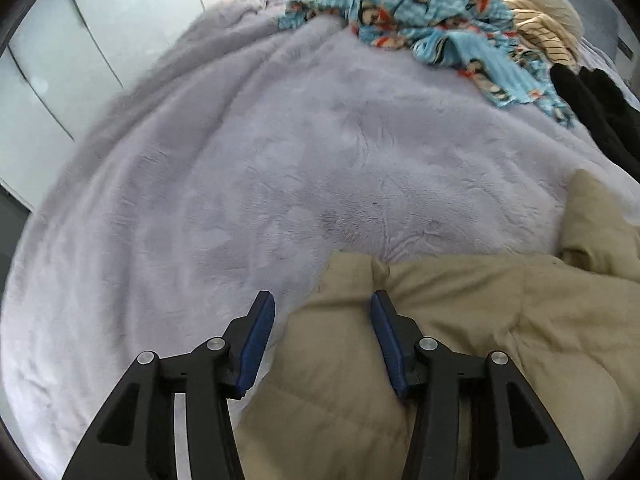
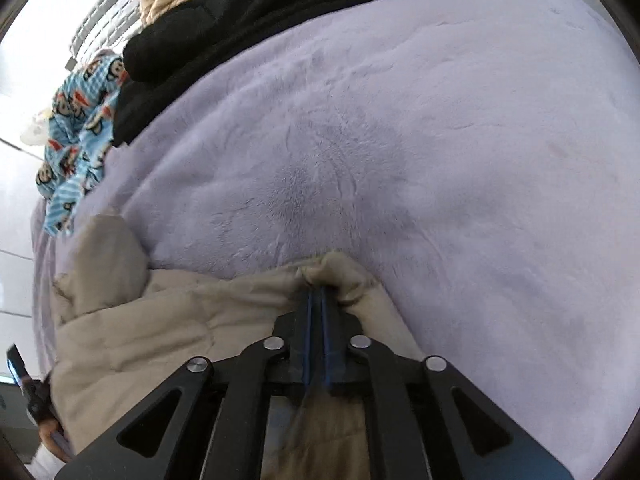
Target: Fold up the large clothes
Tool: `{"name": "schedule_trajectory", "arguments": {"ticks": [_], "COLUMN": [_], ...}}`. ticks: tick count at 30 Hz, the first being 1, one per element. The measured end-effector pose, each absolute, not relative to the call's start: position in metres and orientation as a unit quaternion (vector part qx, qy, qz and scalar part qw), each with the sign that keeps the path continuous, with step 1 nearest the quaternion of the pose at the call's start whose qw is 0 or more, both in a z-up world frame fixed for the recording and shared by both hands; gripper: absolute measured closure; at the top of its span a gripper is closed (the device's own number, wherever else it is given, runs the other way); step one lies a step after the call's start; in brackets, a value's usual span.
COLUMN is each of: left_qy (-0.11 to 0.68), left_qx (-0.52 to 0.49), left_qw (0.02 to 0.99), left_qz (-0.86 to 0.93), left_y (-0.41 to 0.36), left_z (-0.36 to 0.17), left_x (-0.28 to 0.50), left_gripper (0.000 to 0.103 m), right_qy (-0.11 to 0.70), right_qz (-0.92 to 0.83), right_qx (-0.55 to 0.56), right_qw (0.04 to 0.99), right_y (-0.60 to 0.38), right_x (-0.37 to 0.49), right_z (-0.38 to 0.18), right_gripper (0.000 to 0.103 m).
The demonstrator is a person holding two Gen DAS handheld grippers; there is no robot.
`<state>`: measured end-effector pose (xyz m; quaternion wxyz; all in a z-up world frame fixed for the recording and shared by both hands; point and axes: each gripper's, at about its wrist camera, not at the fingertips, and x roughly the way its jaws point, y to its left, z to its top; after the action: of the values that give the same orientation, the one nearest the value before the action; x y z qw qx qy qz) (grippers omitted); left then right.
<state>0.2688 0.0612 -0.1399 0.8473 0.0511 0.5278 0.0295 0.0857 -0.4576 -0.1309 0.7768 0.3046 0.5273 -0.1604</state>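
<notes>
A large beige quilted garment [image 1: 460,320] lies at the near edge of a bed covered by a lilac plush blanket [image 1: 260,160]. My left gripper [image 1: 322,300] is open, its jaws standing over the garment's left corner without gripping it. In the right wrist view my right gripper [image 2: 318,292] is shut on a bunched corner of the beige garment [image 2: 160,320], which spreads to the left over the blanket [image 2: 440,160].
A blue monkey-print garment [image 1: 440,28], a striped cream garment [image 1: 540,32] and black clothes [image 1: 592,96] are piled at the far side of the bed. White wardrobe doors [image 1: 80,40] stand at the left. The other gripper [image 2: 20,372] shows at the far left.
</notes>
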Motion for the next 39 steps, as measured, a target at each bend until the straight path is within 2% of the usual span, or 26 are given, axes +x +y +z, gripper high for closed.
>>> {"name": "schedule_trajectory", "arguments": {"ticks": [1, 2, 4, 11, 12, 13, 14, 15, 24, 25, 26, 39], "left_qy": [0.522, 0.517, 0.512, 0.535, 0.538, 0.54, 0.537, 0.527, 0.551, 0.554, 0.556, 0.596], "left_qx": [0.056, 0.06, 0.059, 0.028, 0.018, 0.013, 0.006, 0.002, -0.007, -0.007, -0.007, -0.056], "left_qw": [0.85, 0.854, 0.857, 0.844, 0.842, 0.841, 0.843, 0.849, 0.833, 0.832, 0.83, 0.8], "left_qz": [0.025, 0.02, 0.008, -0.027, -0.03, -0.031, -0.031, -0.028, -0.044, -0.044, -0.044, -0.039], "left_y": [0.062, 0.063, 0.069, 0.074, 0.075, 0.074, 0.074, 0.073, 0.067, 0.067, 0.067, 0.078], "left_z": [-0.131, -0.121, -0.104, -0.074, -0.072, -0.07, -0.067, -0.062, -0.064, -0.066, -0.068, -0.117], "left_x": [0.262, 0.252, 0.234, 0.165, 0.154, 0.146, 0.136, 0.125, 0.079, 0.075, 0.071, 0.049], "left_gripper": [0.051, 0.051, 0.051, 0.051, 0.045, 0.032, 0.005, 0.001, 0.001, 0.001, 0.001, 0.001], "right_qy": [0.519, 0.51, 0.492, 0.49, 0.491, 0.492, 0.492, 0.491, 0.498, 0.498, 0.496, 0.481], "right_qz": [-0.155, -0.147, -0.135, -0.113, -0.112, -0.112, -0.113, -0.114, -0.118, -0.12, -0.12, -0.095], "right_qx": [0.316, 0.326, 0.34, 0.377, 0.384, 0.389, 0.394, 0.399, 0.425, 0.428, 0.433, 0.496], "right_qw": [0.779, 0.782, 0.79, 0.778, 0.774, 0.771, 0.768, 0.766, 0.747, 0.745, 0.743, 0.716], "right_y": [-0.456, -0.453, -0.446, -0.412, -0.407, -0.406, -0.402, -0.398, -0.371, -0.37, -0.368, -0.345], "right_x": [0.079, 0.071, 0.055, -0.007, -0.015, -0.025, -0.035, -0.046, -0.104, -0.11, -0.117, -0.135], "right_z": [-0.121, -0.113, -0.095, -0.074, -0.074, -0.075, -0.075, -0.075, -0.082, -0.083, -0.086, -0.132], "right_gripper": [0.074, 0.049, 0.026, 0.021, 0.021, 0.02, 0.017, 0.017, 0.015, 0.005, 0.0, 0.0]}}
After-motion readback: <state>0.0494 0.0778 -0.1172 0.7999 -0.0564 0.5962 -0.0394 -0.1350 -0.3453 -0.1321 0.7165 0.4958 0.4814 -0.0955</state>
